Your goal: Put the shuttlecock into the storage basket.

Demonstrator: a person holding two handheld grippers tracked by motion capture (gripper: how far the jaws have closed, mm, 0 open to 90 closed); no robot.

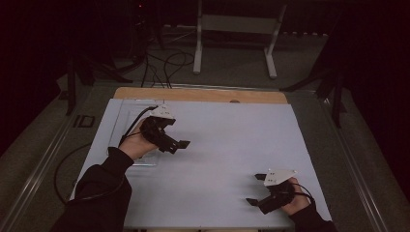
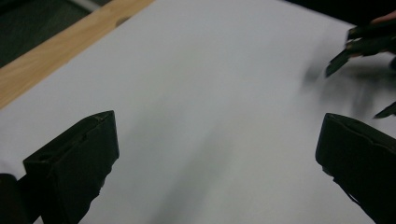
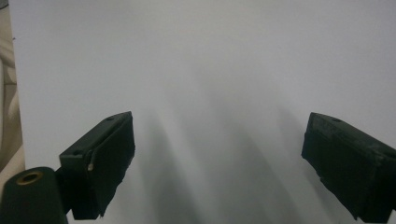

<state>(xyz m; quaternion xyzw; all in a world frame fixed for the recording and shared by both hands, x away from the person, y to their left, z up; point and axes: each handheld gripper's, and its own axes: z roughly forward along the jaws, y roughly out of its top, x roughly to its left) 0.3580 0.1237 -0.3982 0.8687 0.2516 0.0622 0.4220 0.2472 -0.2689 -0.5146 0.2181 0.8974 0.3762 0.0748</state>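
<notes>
Left claw: the left claw (image 1: pixel 177 133) is hanging released, its jaws standing wide apart and gripping nothing, just past the right edge of the clear tray
Right claw: the right claw (image 1: pixel 255 189) is also gaping with nothing in it, hovering low over the near right corner of the white sheet (image 1: pixel 227 145), well apart from the other one
Hands: the left hand (image 1: pixel 135 145) is hanging over the tray; whether it is touching it I cannot tell
Task's thing: a clear tray (image 1: pixel 128 113), showing as a faint outline, is lying flat at the far left of the sheet; I cannot tell what, if anything, is lying in it
Worktop: the wooden worktop (image 1: pixel 203 94) is peeking out beyond the sheet's far edge
Progress: judging from this, the work is sitting at its very start or its very end, since nothing is being held
Left to do: if starting, the whole reach and grasp are waiting
</notes>
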